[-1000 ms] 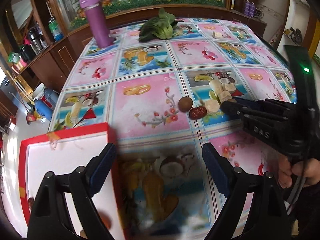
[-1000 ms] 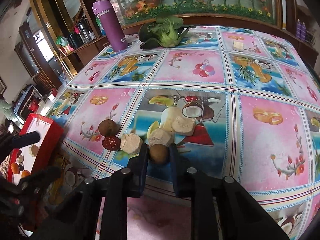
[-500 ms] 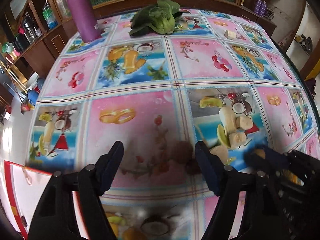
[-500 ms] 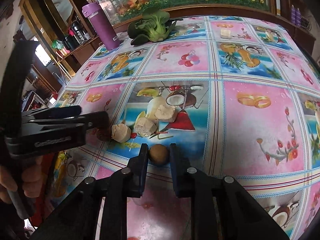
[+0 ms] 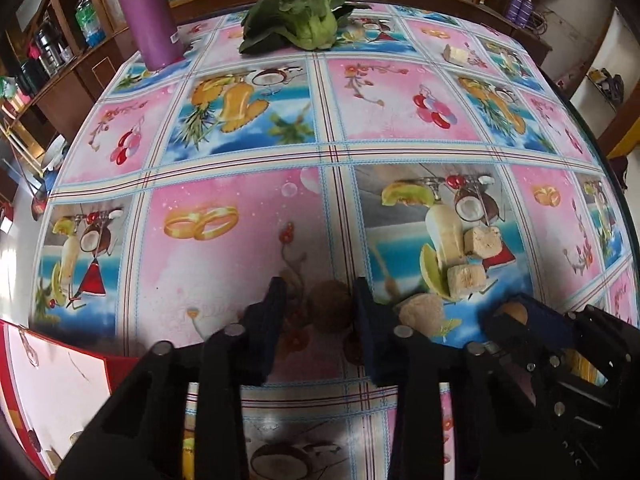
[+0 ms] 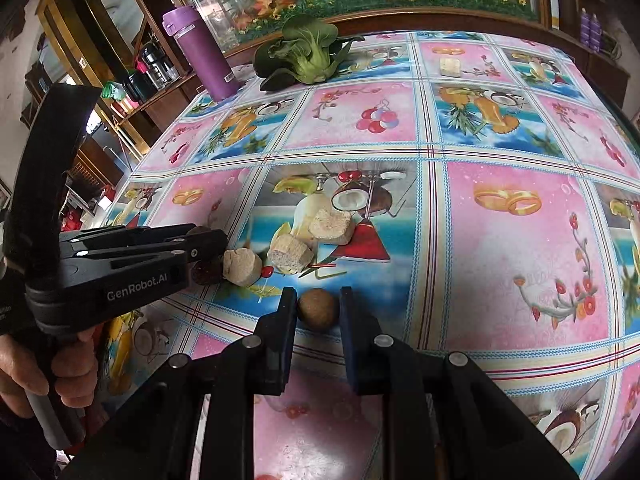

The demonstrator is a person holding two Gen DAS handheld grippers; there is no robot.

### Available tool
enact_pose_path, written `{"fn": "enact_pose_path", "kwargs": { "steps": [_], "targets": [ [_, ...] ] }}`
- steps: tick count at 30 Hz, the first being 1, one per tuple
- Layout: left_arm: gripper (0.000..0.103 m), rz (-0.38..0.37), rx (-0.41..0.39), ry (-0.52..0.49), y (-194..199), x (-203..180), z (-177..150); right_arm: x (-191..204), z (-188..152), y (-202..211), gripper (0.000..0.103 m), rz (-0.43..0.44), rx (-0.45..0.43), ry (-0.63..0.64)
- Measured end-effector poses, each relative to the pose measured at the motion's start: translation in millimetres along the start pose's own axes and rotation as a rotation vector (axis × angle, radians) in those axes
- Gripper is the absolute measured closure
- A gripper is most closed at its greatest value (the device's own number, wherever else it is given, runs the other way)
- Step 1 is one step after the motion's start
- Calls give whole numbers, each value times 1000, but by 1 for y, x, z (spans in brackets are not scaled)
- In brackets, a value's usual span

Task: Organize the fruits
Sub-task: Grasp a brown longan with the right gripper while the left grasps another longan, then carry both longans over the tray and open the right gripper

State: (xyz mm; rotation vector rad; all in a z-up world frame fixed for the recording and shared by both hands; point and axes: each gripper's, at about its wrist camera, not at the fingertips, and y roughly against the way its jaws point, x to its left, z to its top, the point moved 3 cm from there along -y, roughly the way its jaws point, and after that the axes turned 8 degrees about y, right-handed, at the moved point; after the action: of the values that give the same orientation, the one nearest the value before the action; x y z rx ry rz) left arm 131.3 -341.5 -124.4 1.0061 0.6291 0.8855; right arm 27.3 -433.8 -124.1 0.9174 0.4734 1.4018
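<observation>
- Fruit-print cloth covers the bench (image 5: 248, 152); red tray (image 5: 60, 380) at 8 o'clock in left view.
- Left tool (image 5: 318, 312) half-open, straddling a brown fruit (image 5: 330, 310), not yet gripping.
- Right tool (image 6: 318, 308) narrow around a round fruit (image 6: 318, 309); contact uncertain.
- Risk: round fruits may roll or squirt out; tools sit near each other and could collide.
</observation>
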Motion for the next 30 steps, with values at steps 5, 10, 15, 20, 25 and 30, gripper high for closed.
{"fn": "enact_pose_path", "kwargs": {
  "steps": [5,10,15,20,25,30],
  "targets": [
    [78,-22,-11,-19,4,3,-7,0,0,0,84,0,0,1],
    [78,-11,-36,-27,14,10,-19,1,0,0,84,0,-1,1],
    [78,-12,-80,-24,35,16,-35,1,0,0,84,4,-2,-1],
    [78,-32,-118,-22,60,17,-58,1,-4,6,84,44,-21,-22],
    [78,-52,-154,-25,82,16,-78,7,-9,32,84,86,-128,-34],
    [78,-56,-205,-28,102,18,-92,27,-20,56,84,107,-199,9]
  ]
}}
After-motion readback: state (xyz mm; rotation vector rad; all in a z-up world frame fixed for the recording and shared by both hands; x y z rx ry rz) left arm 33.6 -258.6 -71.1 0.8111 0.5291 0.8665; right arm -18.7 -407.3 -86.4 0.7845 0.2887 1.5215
